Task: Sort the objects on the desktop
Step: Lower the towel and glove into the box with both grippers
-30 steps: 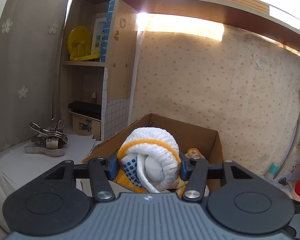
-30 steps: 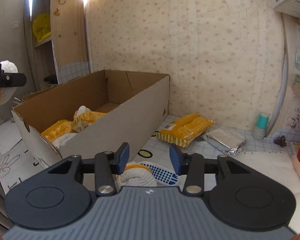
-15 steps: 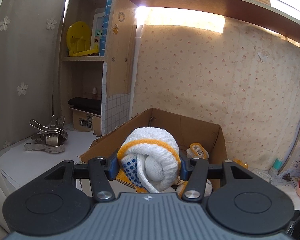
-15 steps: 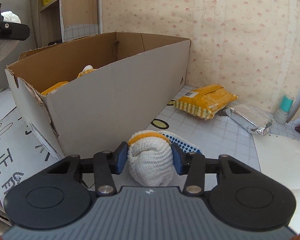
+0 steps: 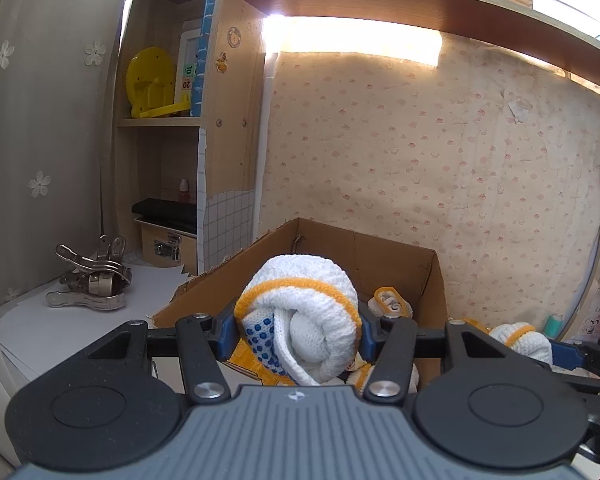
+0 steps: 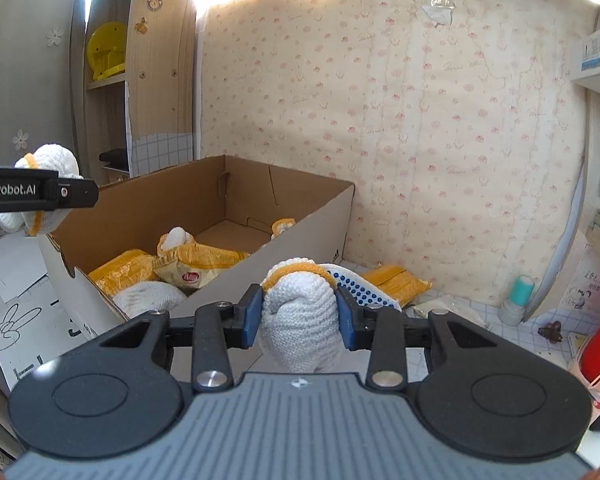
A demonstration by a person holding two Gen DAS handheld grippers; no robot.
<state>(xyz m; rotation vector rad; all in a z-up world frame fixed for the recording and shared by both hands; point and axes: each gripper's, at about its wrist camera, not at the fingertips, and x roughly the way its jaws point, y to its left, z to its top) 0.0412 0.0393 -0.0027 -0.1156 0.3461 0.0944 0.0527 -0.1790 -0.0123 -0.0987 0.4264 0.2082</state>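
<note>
While both tools are loaded, the scene reads as follows.

Step in hand: carrying two glove bundles to the open brown cardboard box (image 6: 316, 216); a judgement from the task and the poses.

Left gripper (image 5: 298, 330): pinching a rolled white knitted glove with orange cuff and blue grip dots (image 5: 300, 320), held above the box's near end.

Right gripper (image 6: 298, 312): its jaws have just been closing, and they now press on a second rolled white knitted glove with orange cuff (image 6: 298, 316), which is clear of the desk and just outside the box's long pale side wall.

Box contents: yellow snack packets (image 6: 204, 264) and further white glove bundles (image 6: 148, 298) lying on the box floor toward its near end; the far end shows bare cardboard.

Left on the desk: a yellow packet (image 6: 400, 282) near the box's far right corner, partly behind the held glove.

Next move, judged: each bundle has to pass over the box rim before the jaws part; the right one must clear the side wall first.

Hidden or unclear: both held gloves mask the desk directly under them; the silvery item beside the yellow packet is barely visible; the teal-capped small bottle (image 6: 518, 300) near the wall is too small to read; the desk's near edge is cut off by the tool bodies.
</note>
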